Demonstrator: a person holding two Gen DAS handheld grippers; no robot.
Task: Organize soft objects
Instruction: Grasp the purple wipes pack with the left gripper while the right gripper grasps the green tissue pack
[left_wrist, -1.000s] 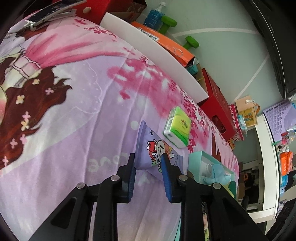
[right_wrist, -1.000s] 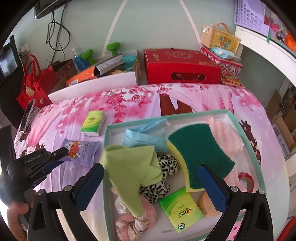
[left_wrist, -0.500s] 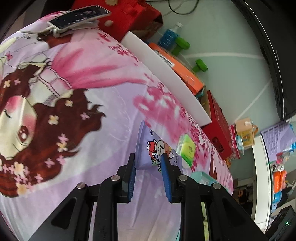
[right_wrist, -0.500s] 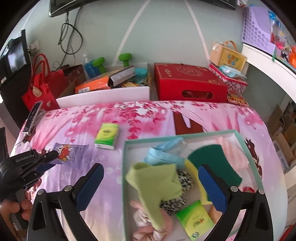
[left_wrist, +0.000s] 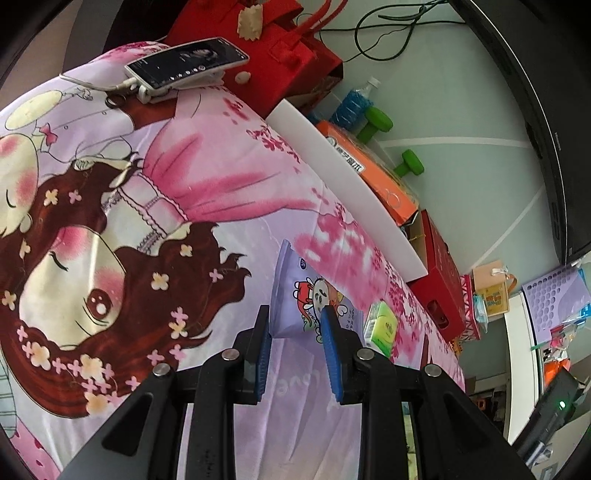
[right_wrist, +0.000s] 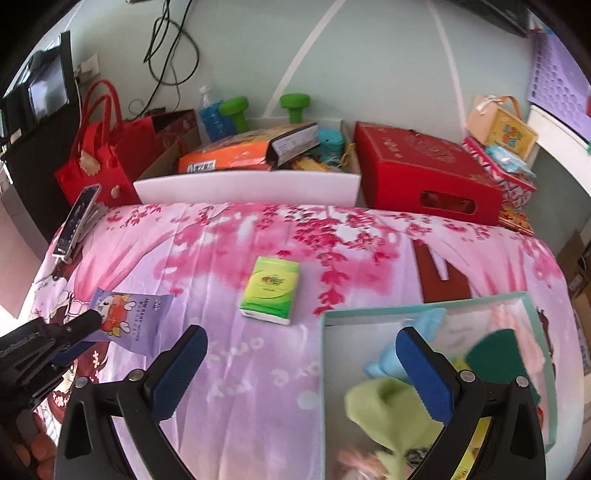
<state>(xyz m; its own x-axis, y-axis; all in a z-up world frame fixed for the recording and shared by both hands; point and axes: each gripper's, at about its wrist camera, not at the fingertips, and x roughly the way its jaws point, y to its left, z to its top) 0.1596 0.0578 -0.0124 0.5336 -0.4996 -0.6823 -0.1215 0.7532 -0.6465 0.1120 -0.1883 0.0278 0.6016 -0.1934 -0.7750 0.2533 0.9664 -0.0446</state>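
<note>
My left gripper is shut on a purple baby-wipes pack and holds it lifted over the pink bedsheet; it also shows at the left of the right wrist view. A green tissue pack lies on the sheet mid-bed, also in the left wrist view. My right gripper is open and empty, above the left edge of a teal-rimmed box holding a green cloth, a blue cloth and a green sponge.
A phone lies on the bed's far corner. Behind the bed stand a red bag, a white bin with an orange box, green dumbbells and a red box.
My left gripper has lifted the wipes pack off the sheet and drawn back leftward. My right gripper has moved left, away from over the box, toward the green tissue pack.
</note>
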